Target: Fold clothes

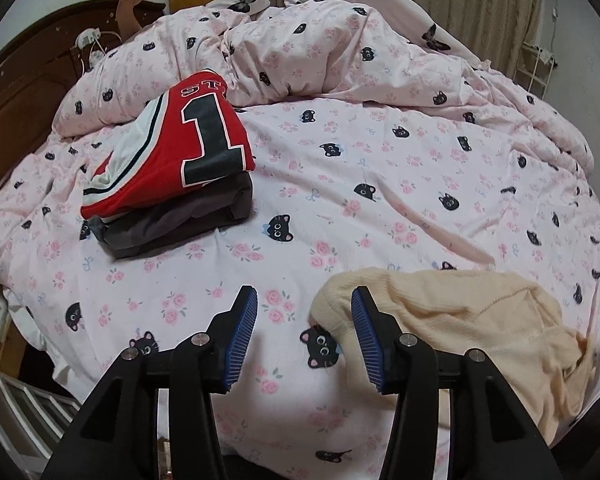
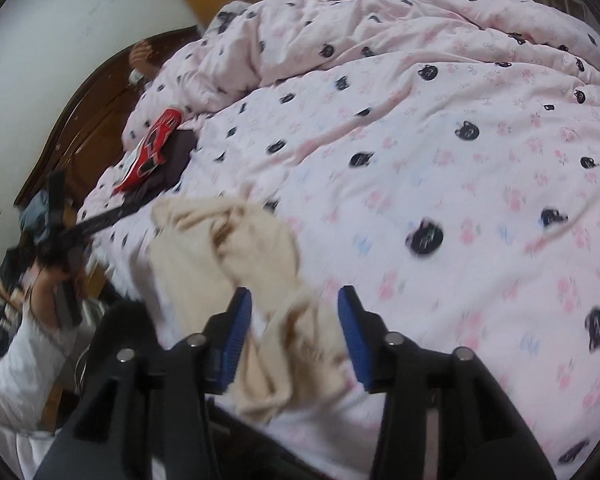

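On the pink bedspread (image 1: 380, 184), cream garment (image 1: 460, 320) beside spread left tongs (image 1: 304, 304), under spread right tongs (image 2: 294, 300).

Soft, even indoor light, with no glare or hard shadows. The left wrist view is sharp; the right wrist view is smeared by motion blur. Both bend strongly toward dark, vignetted fisheye edges.

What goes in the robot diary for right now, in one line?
left gripper: open, empty | right gripper: open over cream garment | garment: crumpled, unfolded | red jersey: folded on grey stack
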`<action>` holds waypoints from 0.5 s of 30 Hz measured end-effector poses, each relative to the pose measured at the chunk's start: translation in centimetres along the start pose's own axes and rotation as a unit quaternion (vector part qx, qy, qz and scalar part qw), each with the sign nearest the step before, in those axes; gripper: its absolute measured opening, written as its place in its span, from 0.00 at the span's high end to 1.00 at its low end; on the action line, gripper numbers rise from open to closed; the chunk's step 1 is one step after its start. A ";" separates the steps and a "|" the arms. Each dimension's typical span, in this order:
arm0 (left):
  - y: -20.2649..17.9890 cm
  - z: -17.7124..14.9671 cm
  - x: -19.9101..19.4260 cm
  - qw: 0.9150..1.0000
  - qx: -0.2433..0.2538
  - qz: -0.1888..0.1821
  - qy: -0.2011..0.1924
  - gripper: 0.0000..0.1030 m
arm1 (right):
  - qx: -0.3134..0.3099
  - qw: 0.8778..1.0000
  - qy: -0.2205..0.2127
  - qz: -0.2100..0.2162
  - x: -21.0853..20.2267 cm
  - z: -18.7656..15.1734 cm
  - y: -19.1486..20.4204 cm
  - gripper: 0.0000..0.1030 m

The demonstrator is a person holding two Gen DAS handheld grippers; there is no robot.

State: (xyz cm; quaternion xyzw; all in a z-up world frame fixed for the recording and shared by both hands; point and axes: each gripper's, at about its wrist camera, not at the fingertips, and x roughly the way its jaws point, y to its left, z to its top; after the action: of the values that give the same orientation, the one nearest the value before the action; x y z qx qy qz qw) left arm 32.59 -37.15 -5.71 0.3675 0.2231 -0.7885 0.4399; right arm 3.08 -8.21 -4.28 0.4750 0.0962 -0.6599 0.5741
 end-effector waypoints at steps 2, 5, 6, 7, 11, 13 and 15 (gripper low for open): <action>0.1 0.4 0.9 1.000 -0.007 -0.004 0.011 0.57 | 0.004 1.000 0.010 0.004 1.7 0.9 0.0 0.54; 0.0 0.6 2.5 0.999 -0.012 -0.007 0.029 0.57 | 0.005 0.999 0.032 0.009 4.8 1.5 0.1 0.54; 0.0 0.5 3.0 0.999 -0.014 -0.010 0.036 0.57 | 0.004 0.999 0.042 0.009 5.8 1.5 0.1 0.54; -0.1 0.3 3.5 0.999 -0.017 -0.014 0.044 0.57 | 0.004 0.999 0.053 0.009 6.8 1.3 0.2 0.54; -0.2 -0.3 5.3 0.997 -0.028 -0.029 0.072 0.57 | -0.003 0.998 0.069 0.005 8.9 0.3 0.6 0.59; -0.4 -0.9 5.8 0.995 -0.034 -0.042 0.082 0.57 | -0.006 0.998 0.066 0.014 8.7 0.2 0.7 0.83; -0.9 -1.3 5.7 0.995 -0.028 -0.047 0.080 0.57 | -0.004 0.998 0.062 0.023 8.1 0.2 0.8 0.92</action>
State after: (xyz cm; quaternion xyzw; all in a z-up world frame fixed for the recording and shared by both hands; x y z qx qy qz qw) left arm 30.33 -38.82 -10.86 0.4062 0.2965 -0.7699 0.3929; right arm 4.49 -13.98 -9.78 0.5145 0.1230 -0.6153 0.5844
